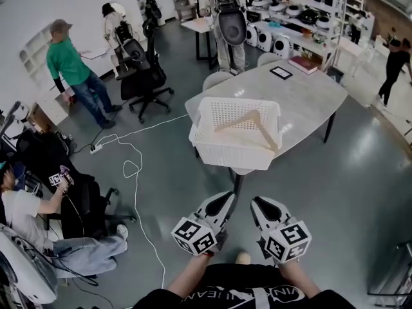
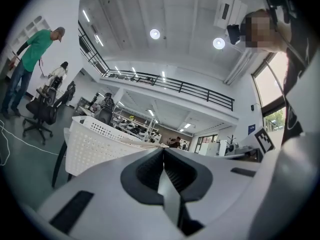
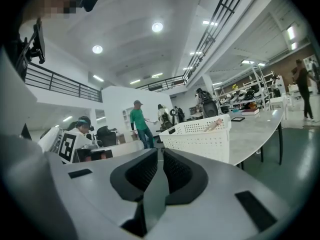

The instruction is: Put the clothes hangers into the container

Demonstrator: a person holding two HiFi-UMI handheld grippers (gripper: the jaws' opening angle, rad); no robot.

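Observation:
A white perforated basket stands at the near end of the pale table. A wooden clothes hanger lies inside it, one arm leaning over the right rim. Both grippers hang low near my body, well short of the table. My left gripper is shut with nothing in it, and my right gripper is shut and empty too. The left gripper view shows the basket ahead at the left; the right gripper view shows the basket with the hanger's end poking over its rim.
A picture frame and a book lie at the table's far end. Office chairs and a white cable occupy the floor on the left. Several people stand or sit around; shelves with appliances line the back.

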